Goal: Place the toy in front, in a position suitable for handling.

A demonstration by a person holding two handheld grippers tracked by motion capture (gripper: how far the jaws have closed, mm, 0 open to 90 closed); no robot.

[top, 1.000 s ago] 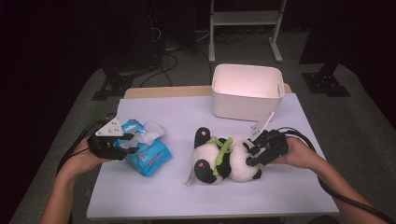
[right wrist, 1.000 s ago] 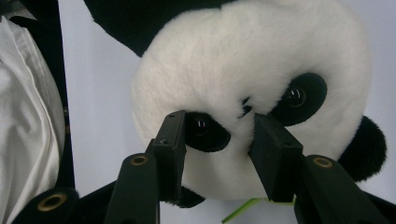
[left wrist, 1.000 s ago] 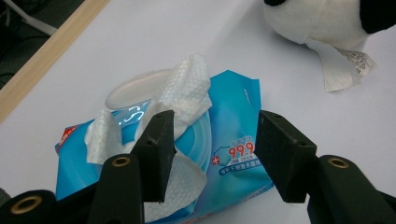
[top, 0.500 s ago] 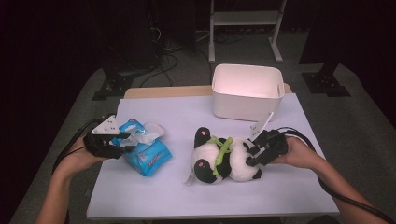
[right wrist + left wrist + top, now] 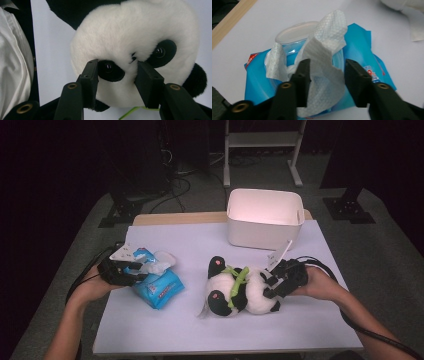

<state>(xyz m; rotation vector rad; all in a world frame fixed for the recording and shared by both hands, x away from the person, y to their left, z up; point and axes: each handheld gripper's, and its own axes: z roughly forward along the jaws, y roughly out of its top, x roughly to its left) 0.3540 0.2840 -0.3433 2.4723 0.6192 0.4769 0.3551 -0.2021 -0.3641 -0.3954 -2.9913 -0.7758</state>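
Wipe (image 5: 322, 62) between closing left hand-held gripper (image 5: 325, 82), contact unclear, right hand-held gripper (image 5: 117, 82) pinching panda (image 5: 140, 37).

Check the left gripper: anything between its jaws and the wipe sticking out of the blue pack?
Nothing visible. The wipe already stands between the left gripper's jaws, which have just been closing around it. The pack's flip lid is open behind it, out of the way.

The room is dark, with the light falling mainly on the tabletop (image 5: 165, 330), which is covered by a pale lavender sheet; a strip of bare wood shows along its far edge. Grey carpet (image 5: 380, 220) covers the floor. At the far side stands a white metal frame (image 5: 262, 140). Black cables (image 5: 187, 180) trail across the floor at far left, and dark stand feet (image 5: 350, 210) sit at far right.
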